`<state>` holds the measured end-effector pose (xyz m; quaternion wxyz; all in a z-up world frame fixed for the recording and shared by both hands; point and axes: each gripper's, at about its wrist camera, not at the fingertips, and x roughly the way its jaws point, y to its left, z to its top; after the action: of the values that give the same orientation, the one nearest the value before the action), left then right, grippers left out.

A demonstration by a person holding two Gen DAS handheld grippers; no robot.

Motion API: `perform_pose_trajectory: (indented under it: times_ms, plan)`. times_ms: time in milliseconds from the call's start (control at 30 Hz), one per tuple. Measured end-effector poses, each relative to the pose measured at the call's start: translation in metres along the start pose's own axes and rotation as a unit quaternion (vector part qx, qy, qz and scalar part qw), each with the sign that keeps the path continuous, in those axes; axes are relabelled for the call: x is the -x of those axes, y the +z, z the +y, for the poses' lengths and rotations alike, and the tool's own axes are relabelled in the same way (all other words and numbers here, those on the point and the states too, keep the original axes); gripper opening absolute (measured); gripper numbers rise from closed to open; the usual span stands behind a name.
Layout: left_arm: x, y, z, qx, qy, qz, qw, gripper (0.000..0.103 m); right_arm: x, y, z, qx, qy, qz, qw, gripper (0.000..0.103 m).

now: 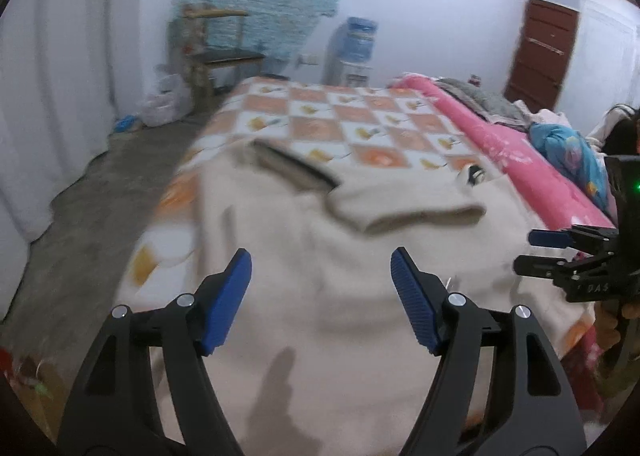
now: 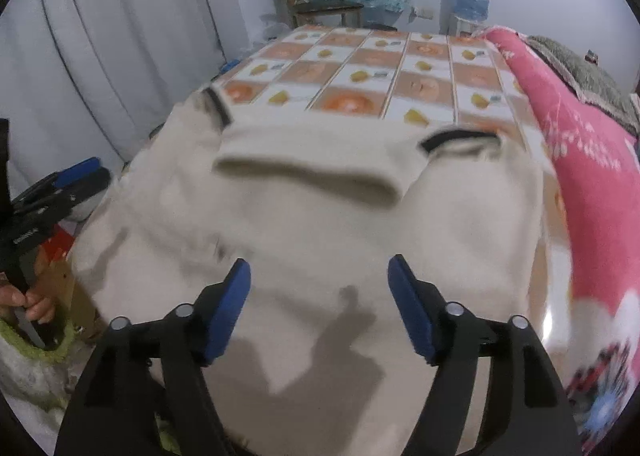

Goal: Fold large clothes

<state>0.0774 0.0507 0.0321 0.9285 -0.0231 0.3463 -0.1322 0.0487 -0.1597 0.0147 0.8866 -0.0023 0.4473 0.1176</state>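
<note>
Checkered bed [image 2: 400, 67] | cream garment [image 2: 304, 223] spread under both gaping tools [image 1: 321, 276] [image 2: 319, 284]

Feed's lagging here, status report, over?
Left gripper and right gripper: jaws open, empty. Cream garment spread on checkered bed. Nothing blocking.

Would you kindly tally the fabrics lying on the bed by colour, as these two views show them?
Cream: 1, the sweater
Orange-and-white checked: 1, the bedsheet
Pink: 1, the blanket
Grey: 1, the fuzzy blanket
Blue: 1, the printed cloth
Total: 5
</note>
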Motion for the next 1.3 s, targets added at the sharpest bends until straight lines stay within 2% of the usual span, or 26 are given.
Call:
perform_pose_trajectory:
  times_ms: [200, 333, 433, 500, 533, 567, 667, 767, 833, 900, 967, 1133, 1267, 1300]
  plan:
    - [0.011, -0.042, 0.029, 0.033, 0.040, 0.038, 0.9979, 0.068, -0.024, -0.037, 0.007, -0.004, 0.001, 0.030, 1.000, 0.075]
    - [0.006, -0.042, 0.046, 0.048, 0.077, 0.024, 0.9955, 0.063, -0.030, -0.043, 0.011, 0.013, -0.009, 0.033, 0.999, 0.079]
    - [-0.006, -0.037, 0.065, 0.073, 0.081, 0.019, 0.9939, 0.057, -0.032, -0.042, 0.010, 0.005, -0.005, 0.028, 1.000, 0.082]
    - [-0.022, -0.035, 0.076, 0.090, 0.065, 0.034, 0.9932, 0.052, -0.033, -0.043, 0.011, 0.004, -0.007, 0.024, 1.000, 0.083]
    - [-0.033, -0.035, 0.084, 0.104, 0.046, 0.047, 0.9924, 0.047, -0.033, -0.043, 0.012, 0.006, -0.009, 0.023, 1.000, 0.083]
    - [-0.038, -0.035, 0.088, 0.111, 0.037, 0.054, 0.9917, 0.046, -0.033, -0.044, 0.013, 0.010, -0.013, 0.022, 1.000, 0.083]
    - [-0.030, -0.031, 0.092, 0.120, -0.018, 0.031, 0.9921, 0.039, -0.033, -0.044, 0.014, 0.013, -0.018, 0.025, 0.999, 0.083]
    - [-0.012, -0.029, 0.090, 0.119, -0.080, -0.003, 0.9897, 0.039, -0.033, -0.045, 0.013, 0.007, -0.013, 0.024, 1.000, 0.083]
    - [-0.013, -0.028, 0.089, 0.112, -0.083, -0.002, 0.9902, 0.039, -0.033, -0.045, 0.013, 0.009, -0.015, 0.024, 1.000, 0.083]
    - [-0.026, -0.027, 0.094, 0.115, -0.049, 0.020, 0.9920, 0.039, -0.033, -0.045, 0.014, 0.014, -0.018, 0.025, 0.999, 0.083]
    - [-0.039, -0.028, 0.103, 0.137, -0.045, 0.035, 0.9889, 0.039, -0.034, -0.045, 0.015, 0.017, -0.018, 0.025, 0.999, 0.085]
    - [-0.059, -0.027, 0.122, 0.182, -0.097, 0.042, 0.9777, 0.039, -0.035, -0.045, 0.016, 0.013, -0.020, 0.022, 0.999, 0.085]
    - [-0.057, -0.022, 0.122, 0.183, -0.142, 0.036, 0.9722, 0.039, -0.036, -0.046, 0.018, 0.009, -0.025, 0.018, 0.999, 0.086]
    - [-0.053, -0.020, 0.120, 0.180, -0.163, 0.029, 0.9696, 0.039, -0.036, -0.046, 0.018, 0.008, -0.024, 0.017, 1.000, 0.086]
